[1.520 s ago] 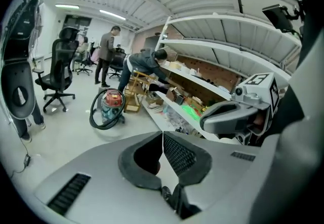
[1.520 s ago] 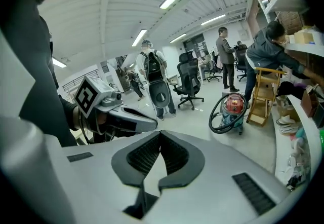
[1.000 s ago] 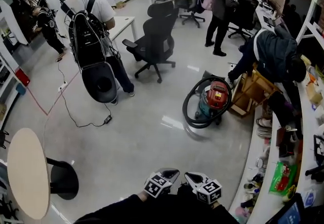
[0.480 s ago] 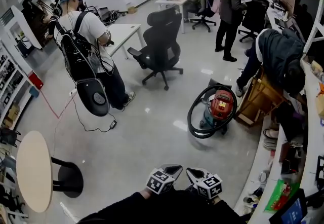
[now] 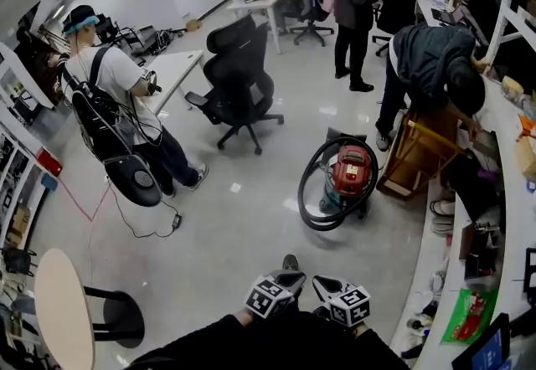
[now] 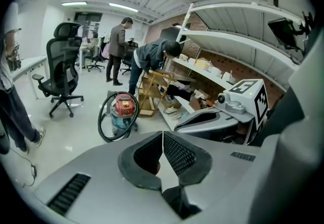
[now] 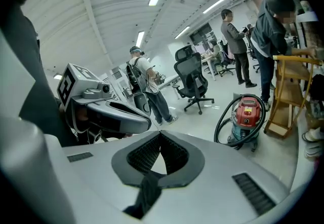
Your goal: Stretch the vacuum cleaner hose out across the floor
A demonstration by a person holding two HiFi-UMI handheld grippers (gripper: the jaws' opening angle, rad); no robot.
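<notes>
The work is at the approach step, by the look of it, with nothing yet taken hold of. The left gripper [image 5: 290, 279] and the right gripper [image 5: 322, 283] sit side by side at the bottom of the head view, held close in front of the person. In each gripper's own view the two ribbed pads meet at the tips with nothing between them, so both are closed and empty. The red vacuum cleaner [image 5: 349, 172] stands on the pale floor [image 5: 243, 226] well ahead of them, just beside a wooden frame [image 5: 416, 152] that a bending person [image 5: 427, 59] is leaning over. Its black hose [image 5: 305, 184] is not stretched out at all: it forms one big loop round the canister on the near-left side. A black office chair [image 5: 237, 75] and a person with a backpack [image 5: 109, 100] stand further off to the left. The next move probably calls for closing the remaining gap, opening one pair of jaws, and finding the hose's free end, which cannot be made out in these views. The other gripper could perhaps steady the canister while the hose is drawn away over the open floor.
</notes>
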